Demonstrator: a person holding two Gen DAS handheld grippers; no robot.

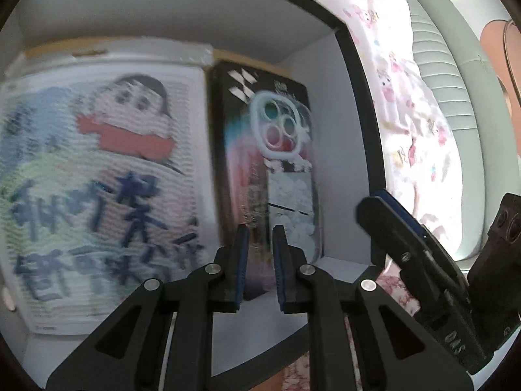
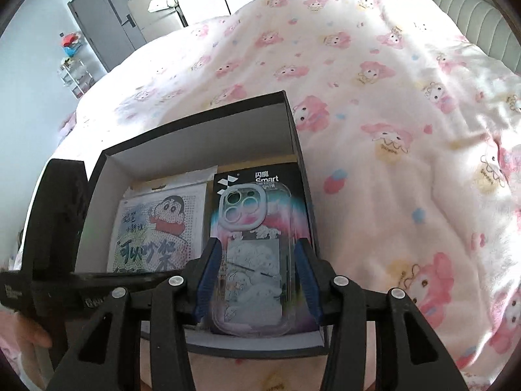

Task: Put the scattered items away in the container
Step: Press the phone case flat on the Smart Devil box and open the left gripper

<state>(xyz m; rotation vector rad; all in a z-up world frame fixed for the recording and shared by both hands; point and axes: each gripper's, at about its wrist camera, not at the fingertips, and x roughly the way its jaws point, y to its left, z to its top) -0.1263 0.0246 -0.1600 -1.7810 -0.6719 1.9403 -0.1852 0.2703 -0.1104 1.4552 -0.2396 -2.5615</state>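
Note:
A black cardboard box [image 2: 195, 120] with a white inside sits on the bed. In it lie a cartoon-print card [image 2: 159, 228] and a black "Smart" package [image 2: 260, 176]. A clear phone case [image 2: 250, 260] with a rainbow print rests on the black package. My right gripper [image 2: 257, 280] is open, its blue pads either side of the case without pressing it. My left gripper [image 1: 260, 260] hangs over the box, jaws nearly closed with a narrow gap and nothing between them. In the left wrist view the card [image 1: 97, 179], the case [image 1: 280, 150] and the right gripper [image 1: 407, 234] show.
The box lies on a pink cartoon-print duvet [image 2: 390, 114] that spreads to the right and behind. A padded headboard [image 2: 469, 9] is at the far right. A grey door [image 2: 104, 13] and a small shelf [image 2: 75, 71] stand at the far left.

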